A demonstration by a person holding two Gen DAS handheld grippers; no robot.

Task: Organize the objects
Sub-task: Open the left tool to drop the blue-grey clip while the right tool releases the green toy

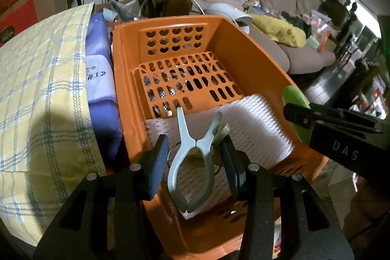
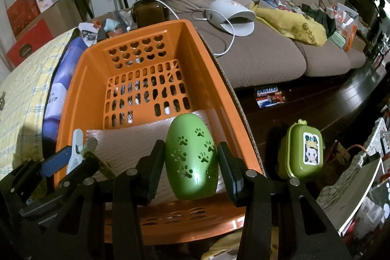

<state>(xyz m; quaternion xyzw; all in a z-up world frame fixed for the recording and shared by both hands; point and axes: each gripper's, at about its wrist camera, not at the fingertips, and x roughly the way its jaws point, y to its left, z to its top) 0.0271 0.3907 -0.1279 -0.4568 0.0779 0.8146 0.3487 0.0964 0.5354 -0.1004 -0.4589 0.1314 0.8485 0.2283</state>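
Note:
An orange basket [image 1: 243,52] with heart-shaped holes stands below both grippers, and a white foam sheet [image 1: 256,123] lies at its near end. My left gripper [image 1: 193,145] is shut on a silvery clip [image 1: 185,135] with a ring, held over the foam. My right gripper [image 2: 191,150] is shut on a green egg-shaped case [image 2: 192,157] with paw-print holes, above the basket's [image 2: 207,60] near right corner. In the right wrist view the left gripper [image 2: 78,157] and the clip [image 2: 78,145] show at lower left. The left wrist view catches the right gripper [image 1: 299,113] at its right edge.
A yellow plaid cloth [image 1: 36,89] and a purple package [image 1: 100,79] press against the basket's left side. A brown sofa [image 2: 268,52] with a white corded device [image 2: 231,14] lies behind. A green lidded box [image 2: 302,152] and a Snickers box [image 2: 268,94] sit on the dark floor at right.

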